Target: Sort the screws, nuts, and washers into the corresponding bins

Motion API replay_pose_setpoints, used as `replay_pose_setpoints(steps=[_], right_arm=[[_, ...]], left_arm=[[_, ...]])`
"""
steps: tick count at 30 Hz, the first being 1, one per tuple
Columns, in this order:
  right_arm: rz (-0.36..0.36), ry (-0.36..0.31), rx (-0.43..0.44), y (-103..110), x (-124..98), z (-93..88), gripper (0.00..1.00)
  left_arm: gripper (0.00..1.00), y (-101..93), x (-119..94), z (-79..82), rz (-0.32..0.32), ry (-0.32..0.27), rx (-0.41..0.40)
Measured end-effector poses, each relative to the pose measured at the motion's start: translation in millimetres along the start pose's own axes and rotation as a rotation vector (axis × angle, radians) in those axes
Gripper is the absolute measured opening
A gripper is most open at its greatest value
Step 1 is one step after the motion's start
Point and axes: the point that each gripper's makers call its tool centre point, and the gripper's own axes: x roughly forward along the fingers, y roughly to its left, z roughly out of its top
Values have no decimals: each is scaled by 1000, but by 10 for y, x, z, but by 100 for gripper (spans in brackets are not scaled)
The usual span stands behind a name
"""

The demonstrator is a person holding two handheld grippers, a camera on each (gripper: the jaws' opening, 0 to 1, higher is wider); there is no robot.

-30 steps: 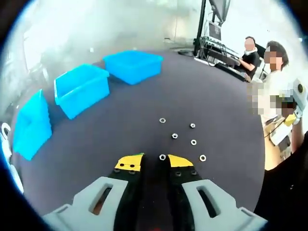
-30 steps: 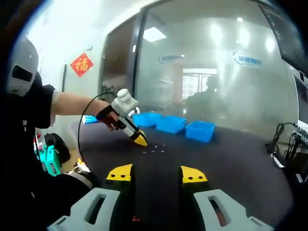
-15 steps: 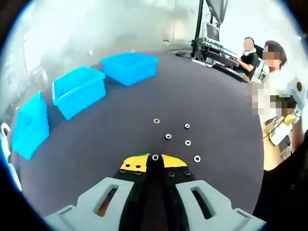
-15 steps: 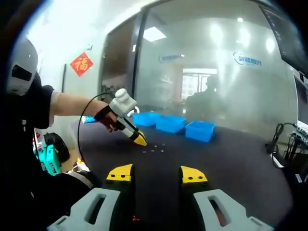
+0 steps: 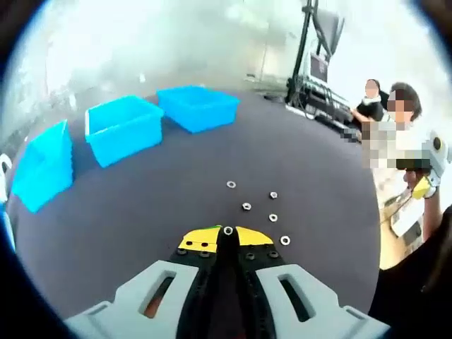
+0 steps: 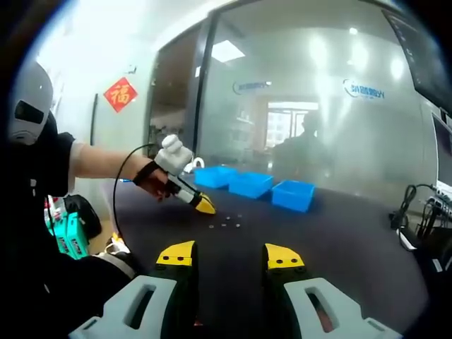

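Note:
My left gripper (image 5: 227,235) has its yellow-tipped jaws shut on a small silver nut (image 5: 227,230) just above the dark table (image 5: 127,226). Several more silver nuts (image 5: 246,206) lie scattered right ahead of it. Three blue bins stand in a row at the far left: the near bin (image 5: 44,166), the middle bin (image 5: 123,127) and the far bin (image 5: 198,107). My right gripper (image 6: 229,256) hangs open and holds nothing, well back from the parts. In its view the left gripper (image 6: 203,205) is held by a hand (image 6: 152,178), beside the loose nuts (image 6: 229,224) and in front of the bins (image 6: 251,183).
Two people (image 5: 395,127) stand and sit beyond the table's right edge, near a stand with equipment (image 5: 318,78). A glass wall (image 6: 311,106) rises behind the bins. A teal object (image 6: 67,233) lies on the floor at the left.
The left jaws have come together on the nut that lay between their tips. The left gripper has since tilted slightly with it. The right gripper has kept still.

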Motion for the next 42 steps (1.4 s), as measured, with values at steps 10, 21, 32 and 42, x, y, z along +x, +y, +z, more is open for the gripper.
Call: replay_pose_setpoints(steps=[10,21,32,42], right_arm=[[-36,-18,13,-76,32,93,32],[-36,-34,0,-52,56,195,32],[-31,-40,15,-24,65,202,31],[-32,-40,19,-30,64,204,31]], left_arm=[[5,180,-272,234,93,-167,-54],[5,851,-714,555,390,-344,-8],[5,1712,-1056,923,575,-442,-64],[5,2353,-1048,1316,635,-431,-84]])
